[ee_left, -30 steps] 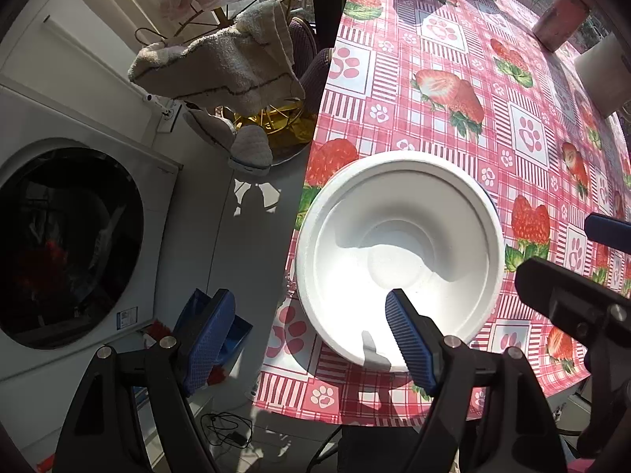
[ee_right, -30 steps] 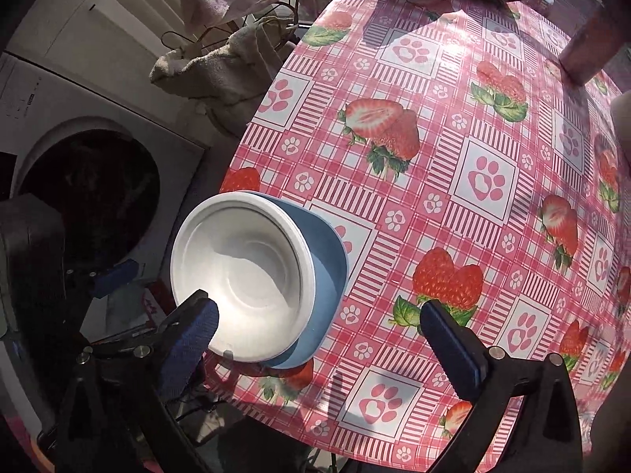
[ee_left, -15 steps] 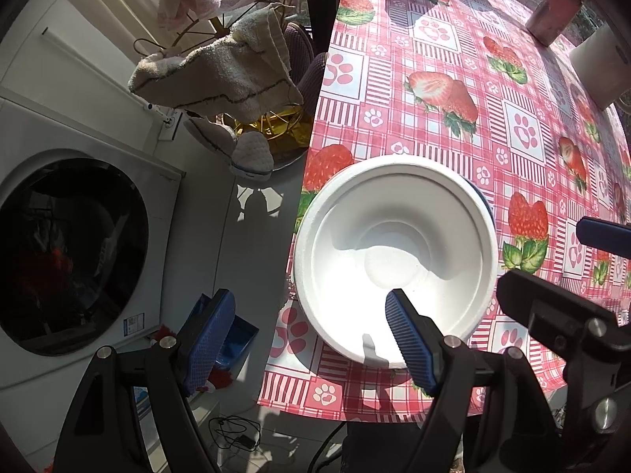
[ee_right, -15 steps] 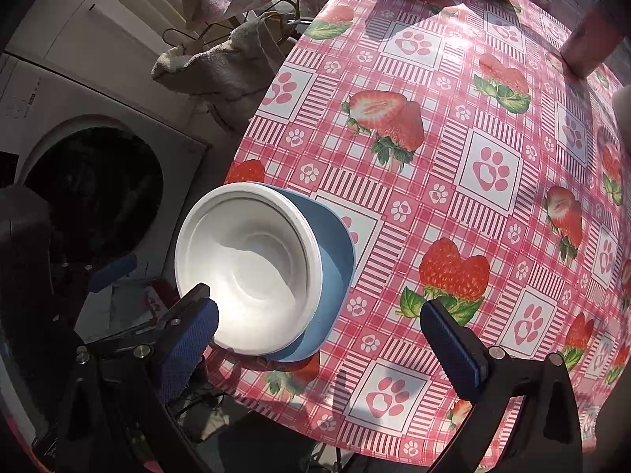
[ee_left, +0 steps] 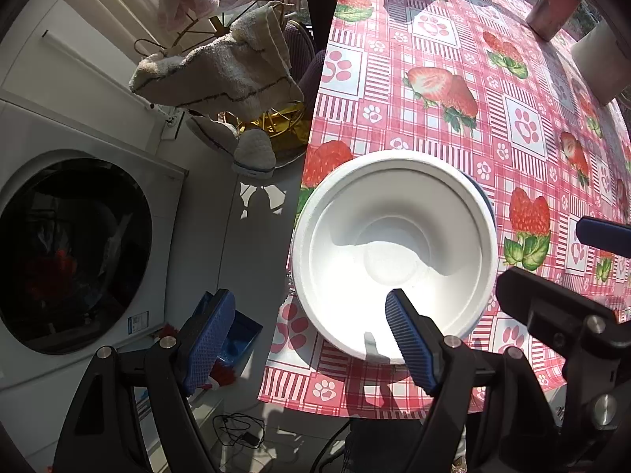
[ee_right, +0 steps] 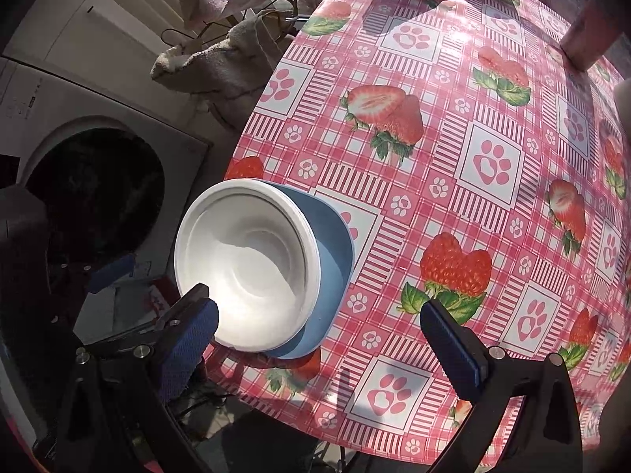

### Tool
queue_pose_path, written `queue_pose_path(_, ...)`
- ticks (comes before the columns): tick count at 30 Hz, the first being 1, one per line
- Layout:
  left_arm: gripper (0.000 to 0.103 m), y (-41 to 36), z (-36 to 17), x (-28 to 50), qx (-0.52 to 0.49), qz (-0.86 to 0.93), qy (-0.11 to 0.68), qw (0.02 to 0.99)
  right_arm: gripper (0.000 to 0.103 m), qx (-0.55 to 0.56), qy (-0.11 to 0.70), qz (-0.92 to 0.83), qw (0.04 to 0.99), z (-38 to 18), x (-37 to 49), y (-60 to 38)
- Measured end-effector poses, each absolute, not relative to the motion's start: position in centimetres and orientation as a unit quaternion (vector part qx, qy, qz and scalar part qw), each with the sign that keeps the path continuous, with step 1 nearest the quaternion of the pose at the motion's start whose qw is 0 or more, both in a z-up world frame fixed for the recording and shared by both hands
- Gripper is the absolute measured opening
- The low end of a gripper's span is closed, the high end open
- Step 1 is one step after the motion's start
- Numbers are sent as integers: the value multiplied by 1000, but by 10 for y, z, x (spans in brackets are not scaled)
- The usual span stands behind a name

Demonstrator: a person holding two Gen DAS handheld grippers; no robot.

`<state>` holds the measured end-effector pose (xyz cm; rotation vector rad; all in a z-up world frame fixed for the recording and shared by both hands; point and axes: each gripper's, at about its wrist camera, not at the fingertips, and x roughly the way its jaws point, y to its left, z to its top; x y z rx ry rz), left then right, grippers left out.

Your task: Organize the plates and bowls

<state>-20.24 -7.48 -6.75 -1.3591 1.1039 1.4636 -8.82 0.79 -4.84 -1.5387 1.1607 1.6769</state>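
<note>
A white bowl sits nested on a blue plate at the near left corner of the strawberry tablecloth table. My left gripper is open and empty just above the bowl's near rim, with its right finger over the bowl and its left finger off the table's edge. In the right wrist view the bowl and the blue plate lie at the left. My right gripper is open and empty in front of them, with its left fingertip near the bowl's rim.
A washing machine stands left of the table. Towels hang on a rack behind it. A pink cup and a white cylinder stand at the table's far right. Cables lie on the floor.
Both grippers have drawn back slightly from the bowl and plate, which now sit a little farther ahead in both views. The bowl and plate have not moved on the table.
</note>
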Motion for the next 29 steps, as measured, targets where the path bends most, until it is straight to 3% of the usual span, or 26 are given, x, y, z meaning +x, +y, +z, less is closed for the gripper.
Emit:
queue_pose_path(24, 82, -75, -67, -199, -543, 584, 443, 409, 103, -571, 444, 627, 288, -48, -86, 11)
queue_pose_path(29, 82, -76, -54, -205, -536, 606, 399, 432, 103, -567, 449, 628, 287, -48, -85, 12)
